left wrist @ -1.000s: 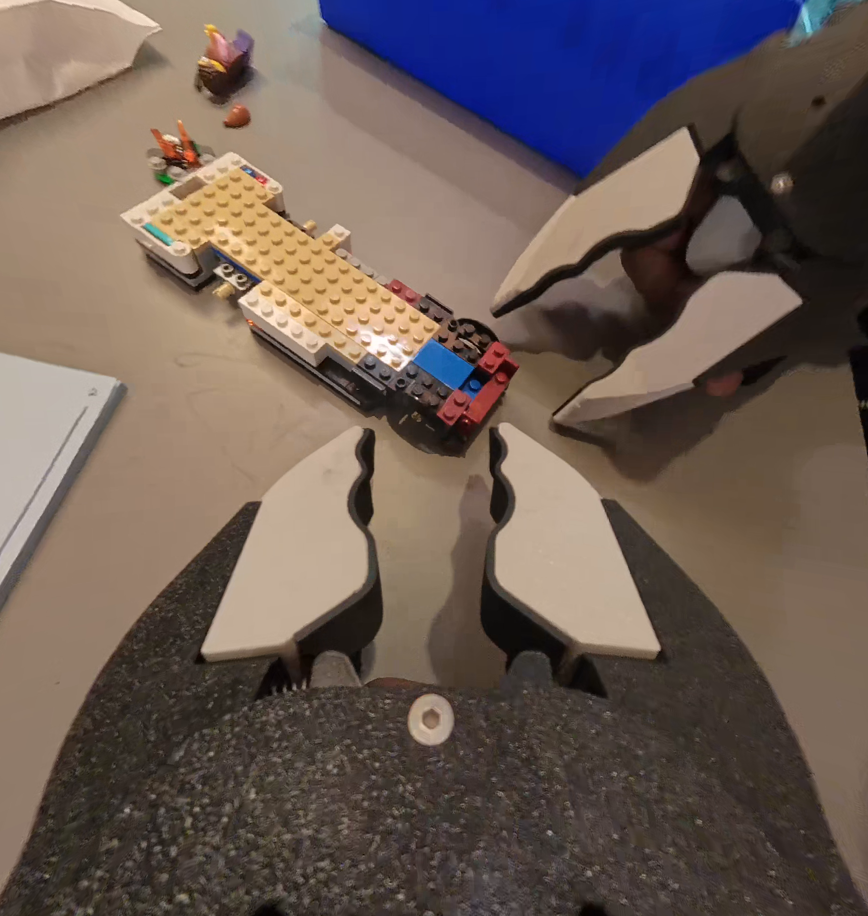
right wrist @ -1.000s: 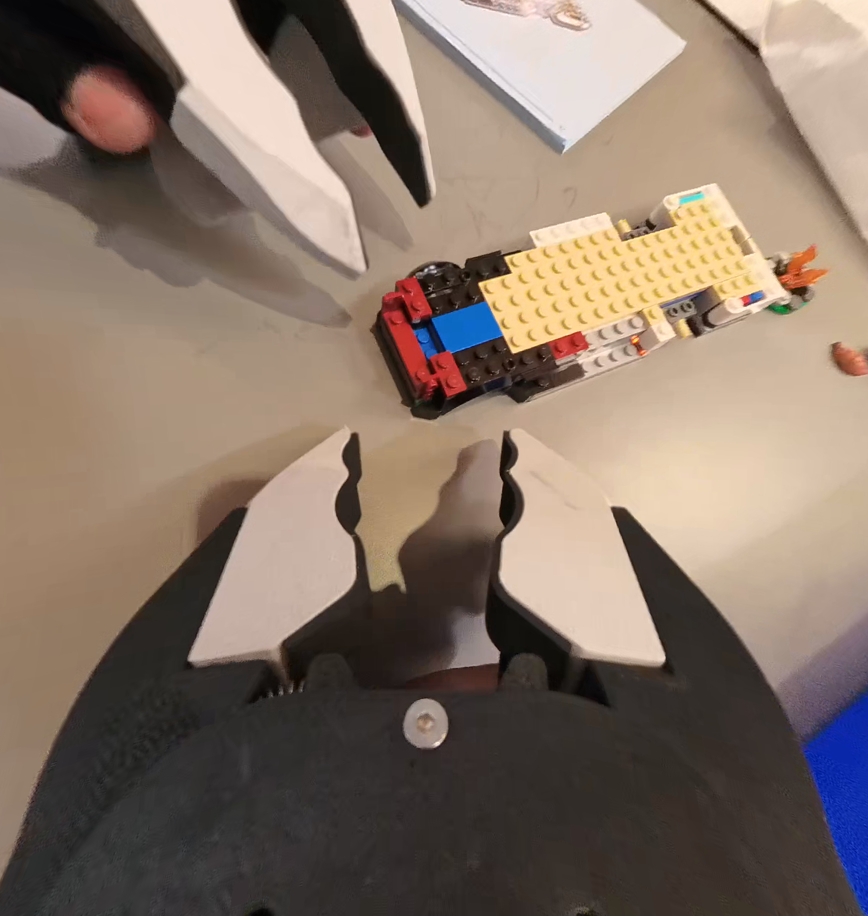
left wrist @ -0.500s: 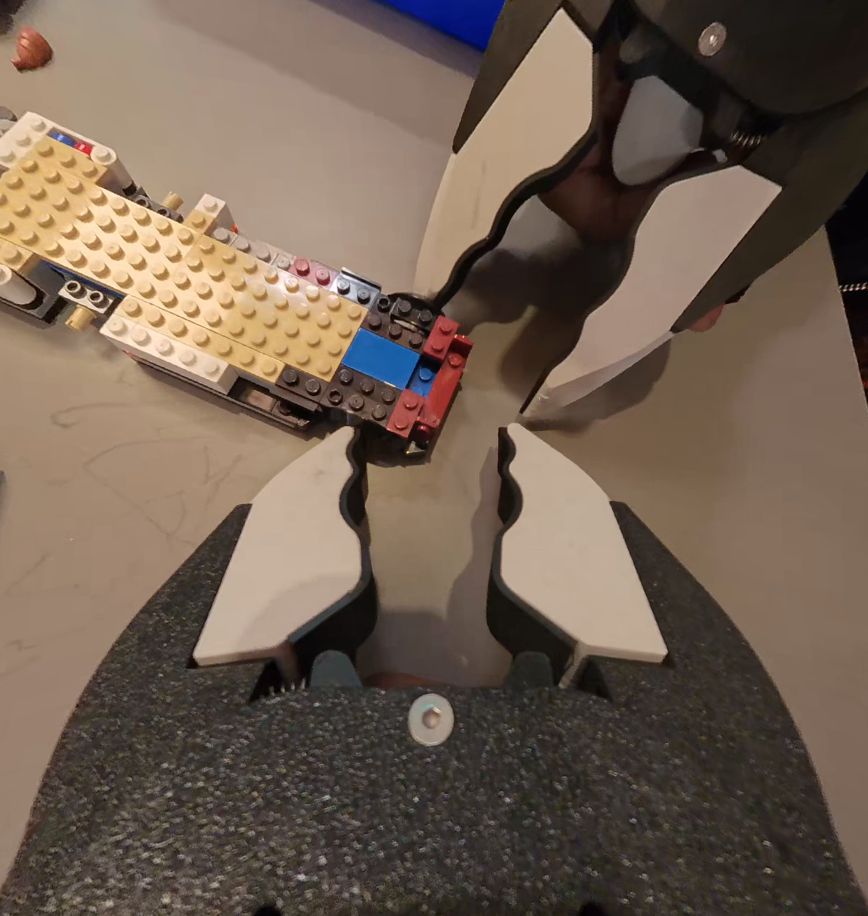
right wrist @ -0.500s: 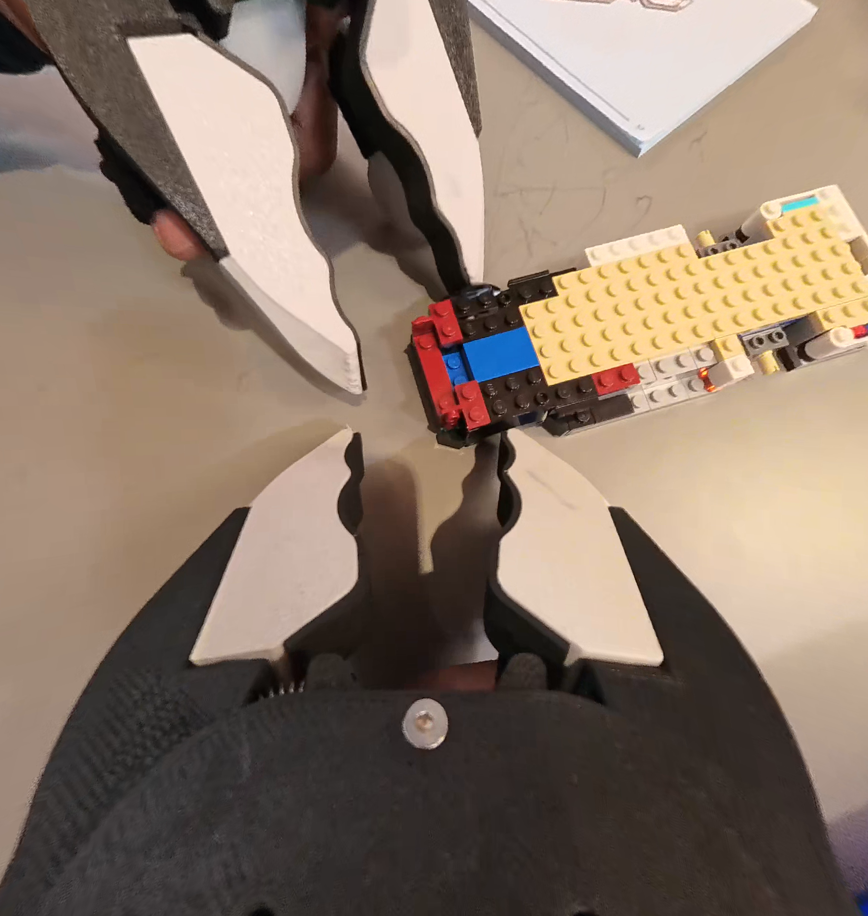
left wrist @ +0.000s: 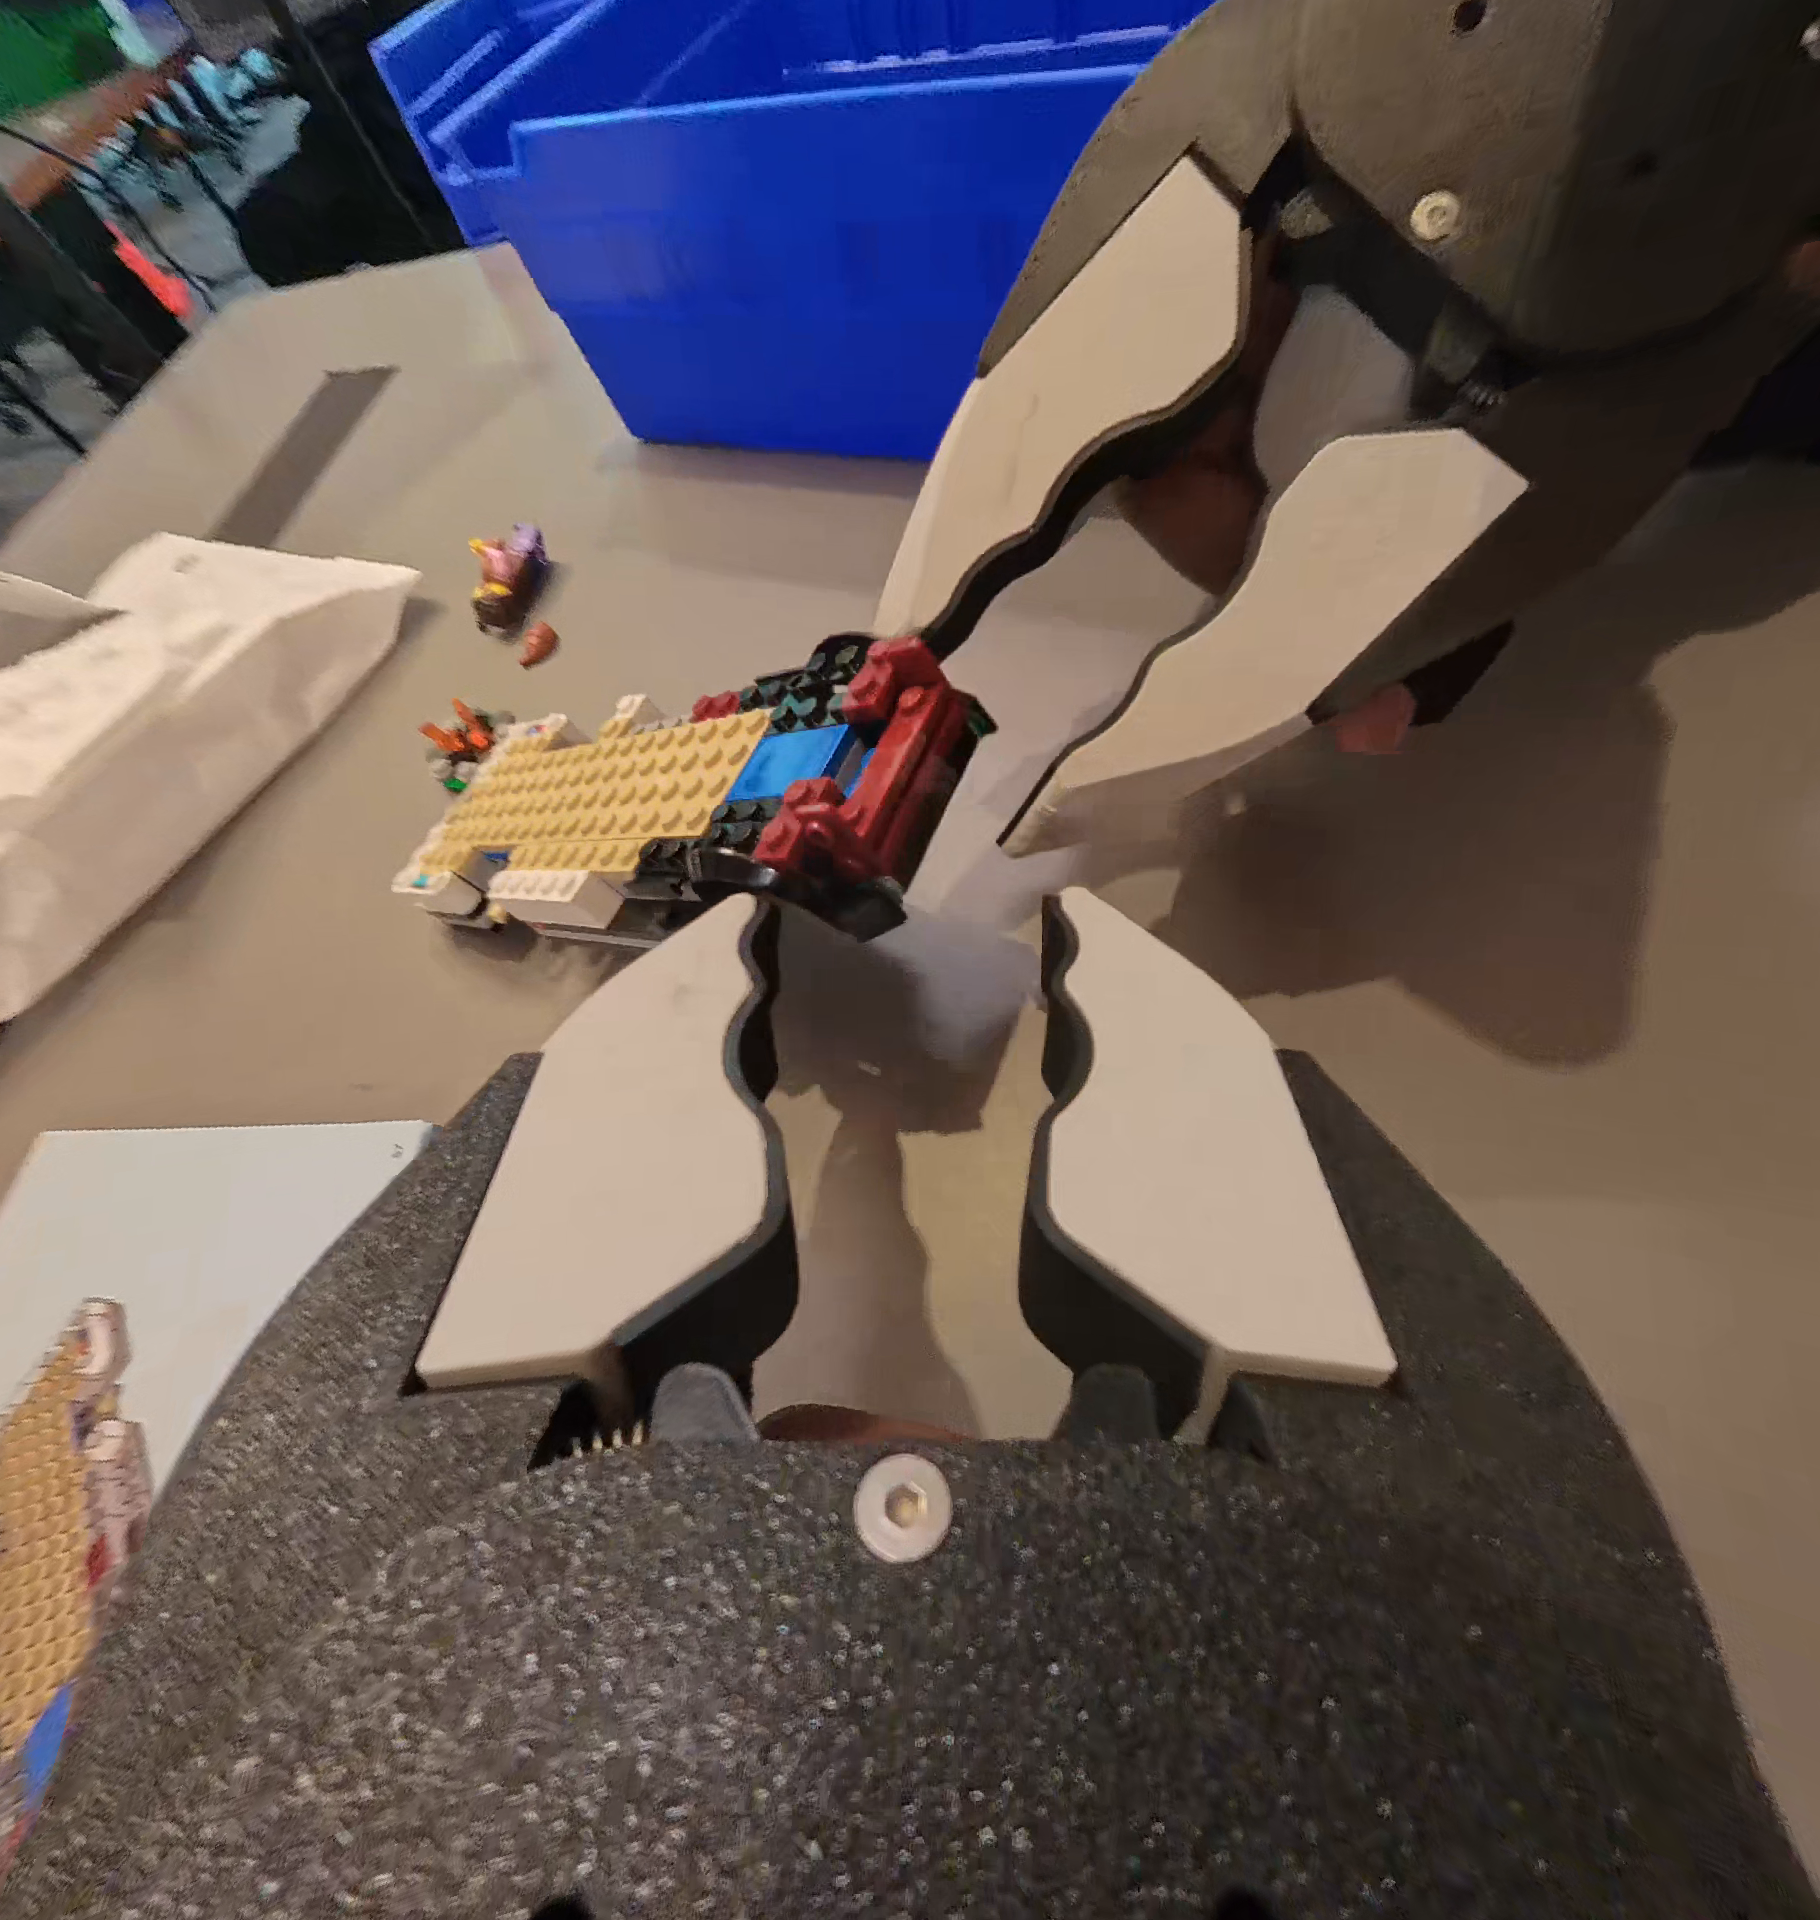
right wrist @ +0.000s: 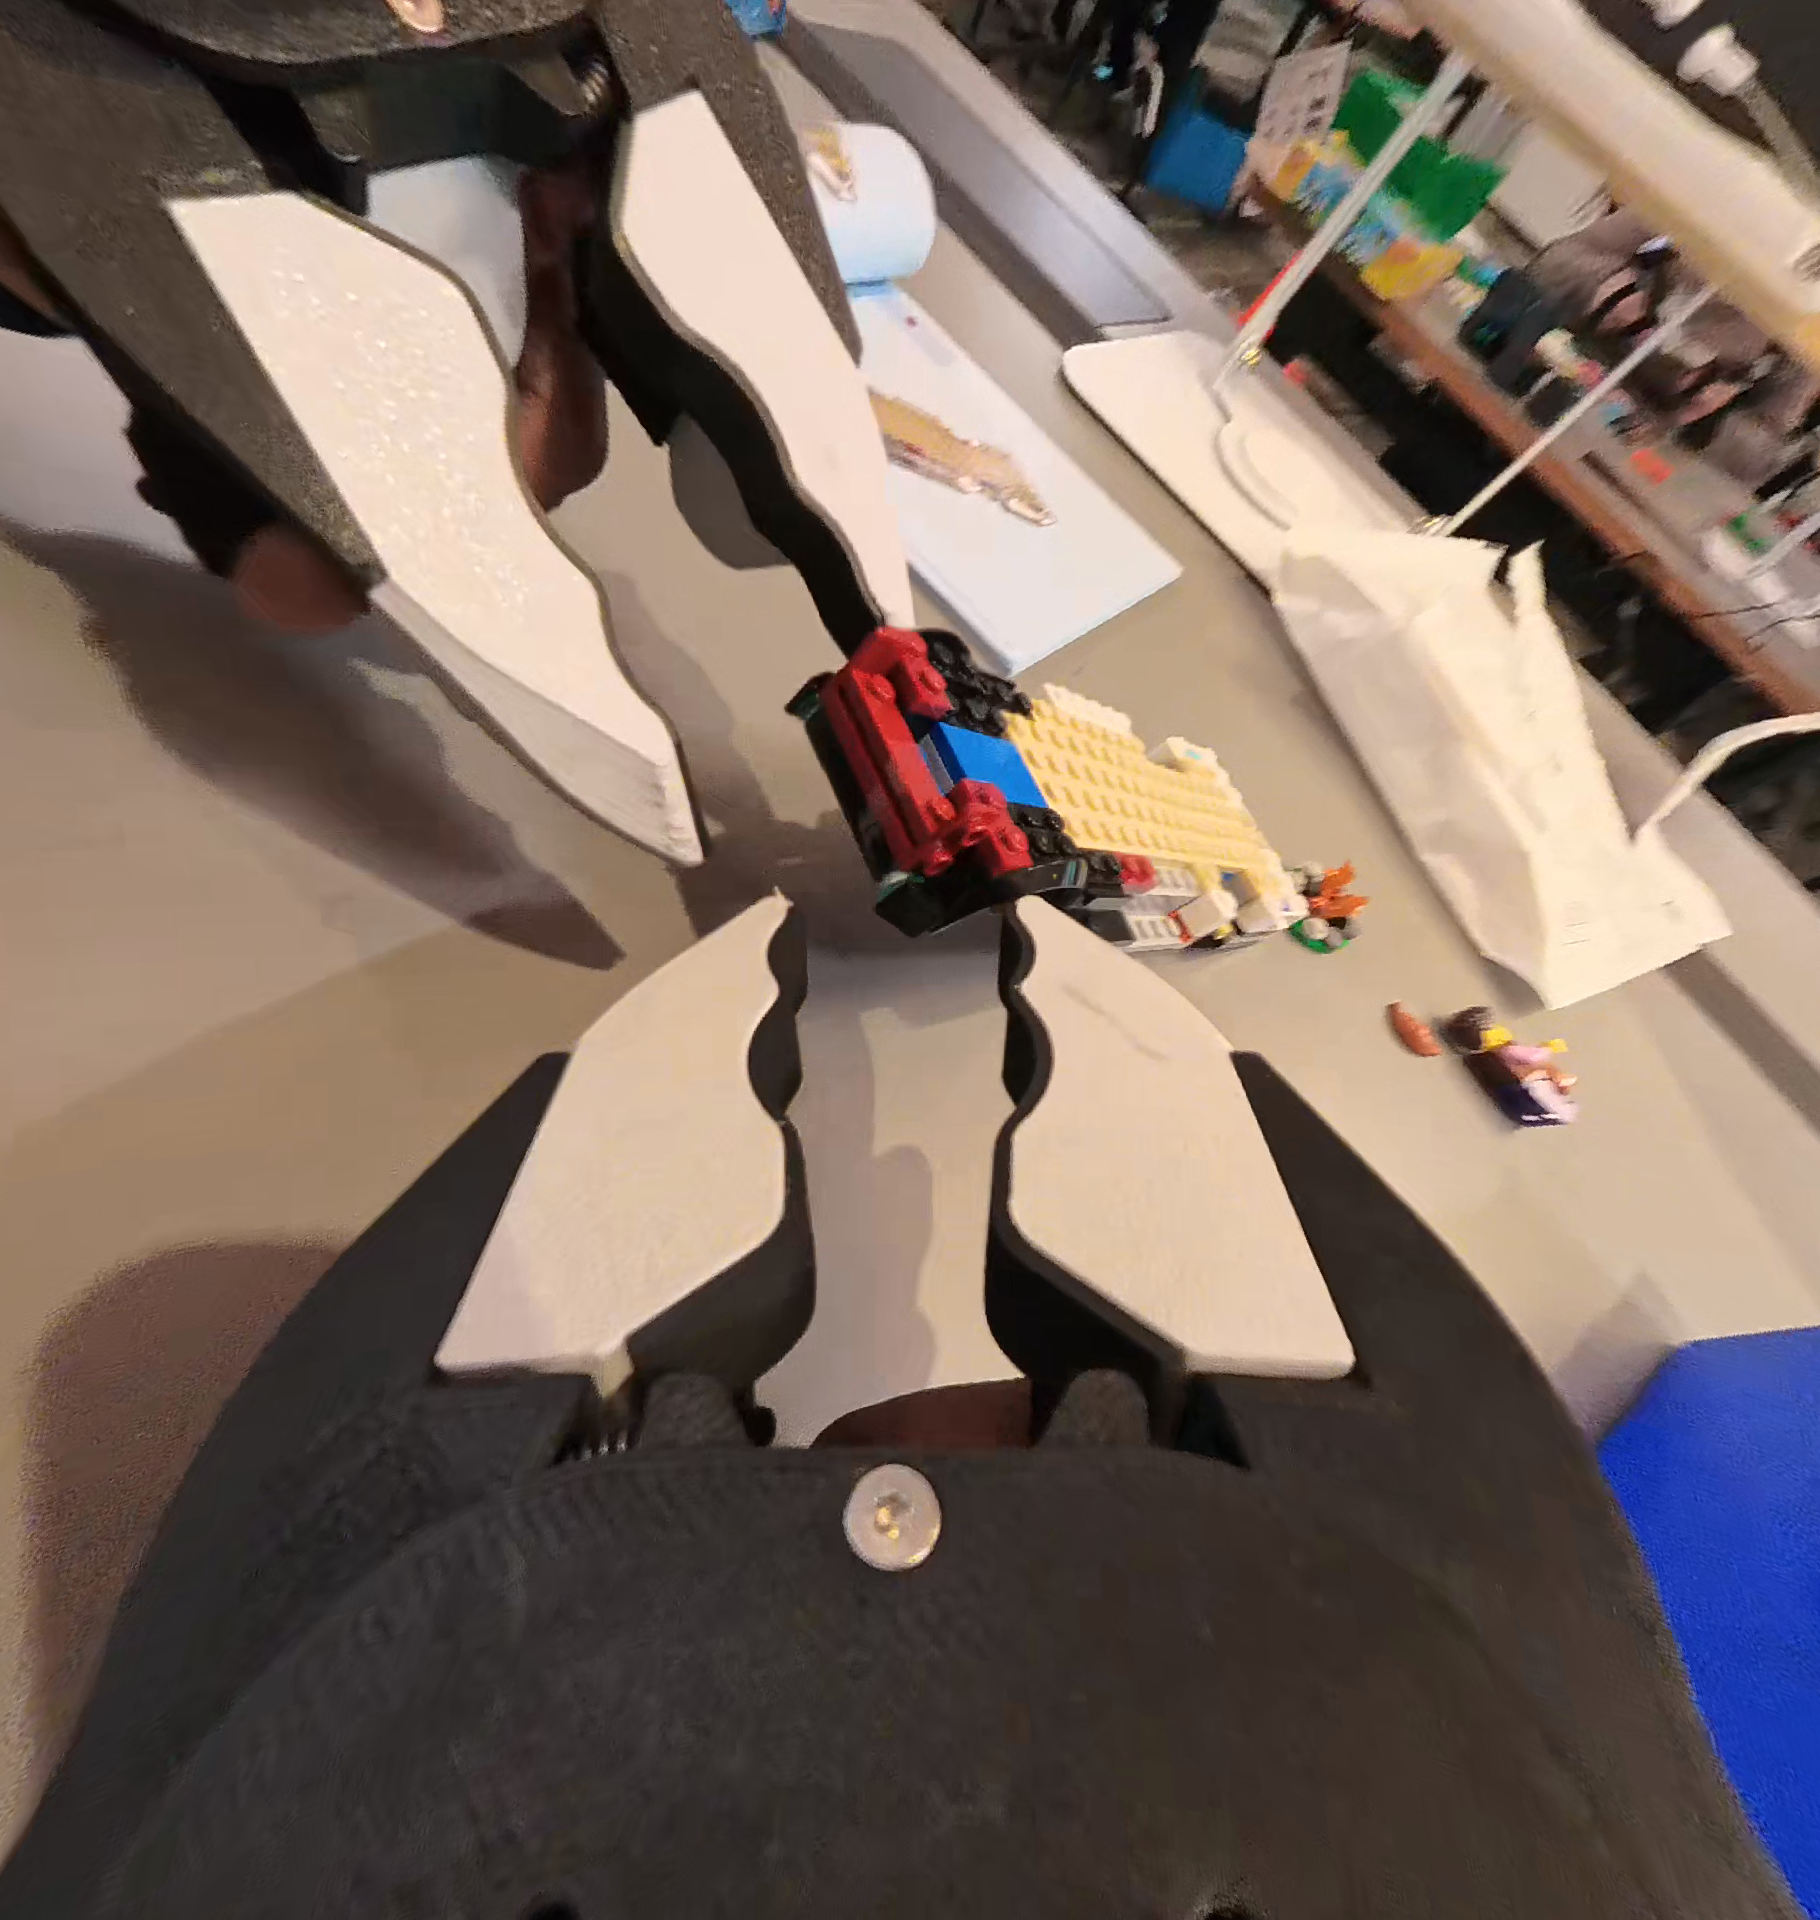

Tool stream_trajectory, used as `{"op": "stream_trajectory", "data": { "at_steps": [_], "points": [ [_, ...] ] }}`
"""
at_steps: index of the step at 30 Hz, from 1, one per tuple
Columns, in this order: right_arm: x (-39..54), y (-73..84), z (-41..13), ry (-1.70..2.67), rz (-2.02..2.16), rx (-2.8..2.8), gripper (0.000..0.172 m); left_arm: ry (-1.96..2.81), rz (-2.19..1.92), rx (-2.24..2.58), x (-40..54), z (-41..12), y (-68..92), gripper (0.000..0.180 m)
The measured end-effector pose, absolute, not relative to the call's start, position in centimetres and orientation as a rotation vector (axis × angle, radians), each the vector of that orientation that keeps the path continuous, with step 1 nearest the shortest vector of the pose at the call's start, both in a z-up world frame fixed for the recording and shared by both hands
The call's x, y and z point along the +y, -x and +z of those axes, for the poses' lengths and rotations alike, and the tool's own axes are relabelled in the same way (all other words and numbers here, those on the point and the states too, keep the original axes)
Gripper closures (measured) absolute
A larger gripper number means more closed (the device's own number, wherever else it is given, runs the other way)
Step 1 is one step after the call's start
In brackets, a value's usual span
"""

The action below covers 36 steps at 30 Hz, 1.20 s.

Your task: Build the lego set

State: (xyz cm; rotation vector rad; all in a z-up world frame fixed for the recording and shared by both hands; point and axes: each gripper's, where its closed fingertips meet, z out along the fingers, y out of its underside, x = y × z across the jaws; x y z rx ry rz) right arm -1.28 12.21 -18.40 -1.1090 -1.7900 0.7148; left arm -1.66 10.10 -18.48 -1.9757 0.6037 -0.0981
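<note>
Raised since earlier: brick model (left wrist: 677,800), red end lifted off the bench (left wrist: 1508,1091), far end resting mid-bench; left tongs (left wrist: 901,914) and right tongs (right wrist: 895,914) spread, one tip each touching it.

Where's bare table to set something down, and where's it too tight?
Free: the grey table right of the left gripper, out to its edge; also the stretch left of the right gripper. Crowded: both grippers flank the raised red end of the brick model; white bag, booklet, figure and blue bin ring the rest.
</note>
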Motion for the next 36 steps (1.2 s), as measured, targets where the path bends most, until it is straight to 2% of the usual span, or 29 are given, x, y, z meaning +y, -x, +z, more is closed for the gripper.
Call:
{"op": "stream_trajectory", "data": {
  "at_steps": [5, 15, 22, 28, 32, 36],
  "points": [
    [13.7, 2.0, -17.2, 0.967, 0.526, -1.654, 0.146, 1.906, 0.078, 0.568, 11.1, -17.4, 2.2, 0.141],
    [15.3, 2.5, -15.9, 0.832, 0.349, -1.553, 0.147, 1.811, 0.305, 0.529, 12.2, -16.5, 3.0, 0.158],
    [15.2, 3.0, -16.1, 0.862, 0.378, -1.548, 0.136, 1.797, 0.306, 0.506, 12.3, -16.6, 3.4, 0.161],
    [15.5, 3.3, -16.0, 0.900, 0.371, -1.520, 0.133, 1.776, 0.298, 0.486, 12.5, -16.4, 3.5, 0.165],
    [15.9, 3.4, -16.0, 0.914, 0.340, -1.495, 0.123, 1.789, 0.307, 0.511, 12.6, -16.8, 3.3, 0.163],
    [16.0, 3.5, -16.2, 0.898, 0.303, -1.497, 0.123, 1.800, 0.331, 0.538, 12.8, -17.4, 3.1, 0.163]
  ]
}}
